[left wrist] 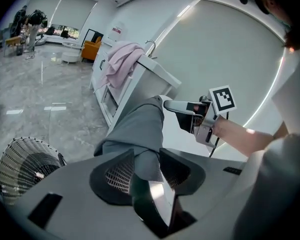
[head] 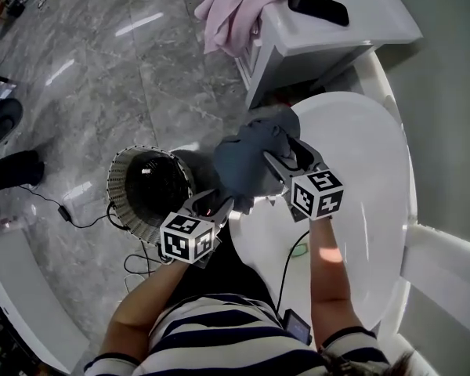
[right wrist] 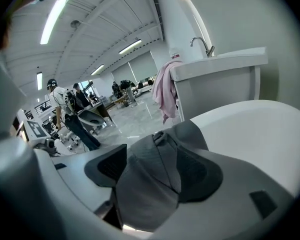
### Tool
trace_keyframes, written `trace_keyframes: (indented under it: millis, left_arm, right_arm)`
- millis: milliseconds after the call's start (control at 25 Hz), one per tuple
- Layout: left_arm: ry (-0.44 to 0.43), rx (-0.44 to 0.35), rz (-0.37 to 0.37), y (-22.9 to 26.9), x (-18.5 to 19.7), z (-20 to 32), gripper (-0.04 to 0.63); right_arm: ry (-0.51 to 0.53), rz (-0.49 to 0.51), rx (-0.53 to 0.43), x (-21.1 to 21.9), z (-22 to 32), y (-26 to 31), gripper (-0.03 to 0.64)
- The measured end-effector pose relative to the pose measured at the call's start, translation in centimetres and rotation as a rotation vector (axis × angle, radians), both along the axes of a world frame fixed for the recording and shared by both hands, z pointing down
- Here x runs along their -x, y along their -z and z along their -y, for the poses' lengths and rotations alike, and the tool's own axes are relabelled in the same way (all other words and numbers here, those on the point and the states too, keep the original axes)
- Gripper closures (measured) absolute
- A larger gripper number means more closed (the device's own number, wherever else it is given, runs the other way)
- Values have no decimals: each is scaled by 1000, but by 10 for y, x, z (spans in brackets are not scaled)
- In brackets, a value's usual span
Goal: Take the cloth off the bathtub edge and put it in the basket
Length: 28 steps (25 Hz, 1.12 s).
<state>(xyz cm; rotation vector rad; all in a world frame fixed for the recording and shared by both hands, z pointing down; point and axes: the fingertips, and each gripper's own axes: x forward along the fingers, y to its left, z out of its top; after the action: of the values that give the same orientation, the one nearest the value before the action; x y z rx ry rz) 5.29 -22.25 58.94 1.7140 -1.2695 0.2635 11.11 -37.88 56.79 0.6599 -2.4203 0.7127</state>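
A grey-blue cloth (head: 251, 159) lies bunched over the near edge of the white bathtub (head: 368, 178). My left gripper (head: 215, 204) reaches it from the left, by the tub rim, and stands open with a fold of cloth (left wrist: 140, 129) between its pads. My right gripper (head: 286, 159) comes from the tub side. It is open wide, the cloth (right wrist: 155, 179) heaped between its jaws. In the left gripper view the right gripper (left wrist: 182, 106) shows at the cloth's far end. The round wire basket (head: 113, 186) stands on the floor left of the tub, dark inside.
A white vanity cabinet (head: 329, 41) stands beyond the tub with a pink towel (head: 231, 10) draped over its corner and a black phone (head: 317, 6) on top. Cables (head: 70, 214) trail on the grey marble floor by the basket. People (right wrist: 60, 104) stand far off.
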Motion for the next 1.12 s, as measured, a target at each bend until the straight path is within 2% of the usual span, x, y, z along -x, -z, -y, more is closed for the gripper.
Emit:
trace_keyframes:
  millis: [320,480,640,720,840,1000,1120]
  left_arm:
    - [-12,-10,28,-4,4,1,445]
    - [-23,-22,31,-6,4,0,445]
    - [-38,-35,-9,-6,-2,3,428]
    - [-63,-41,-5,-8,-6,4,420]
    - [-66,-17,-11,-15,-10,3,392]
    - [-19,9,-67,-20,-8,5,368]
    - [-28,1,-77,-18,-10,11,357]
  right_arm:
    - [30,-25,-11,10,22,-10,267]
    - [44,-28,36,14,23,-21,250]
    - [49,-27,71,15,19,-26,250]
    - [47,-29,94,15,16,-29,252]
    - [41,-35,120,16,9,-32,253]
    - [12,-15,139,16,2,-30,293]
    - [-2,7,146,16,-5,-29,347]
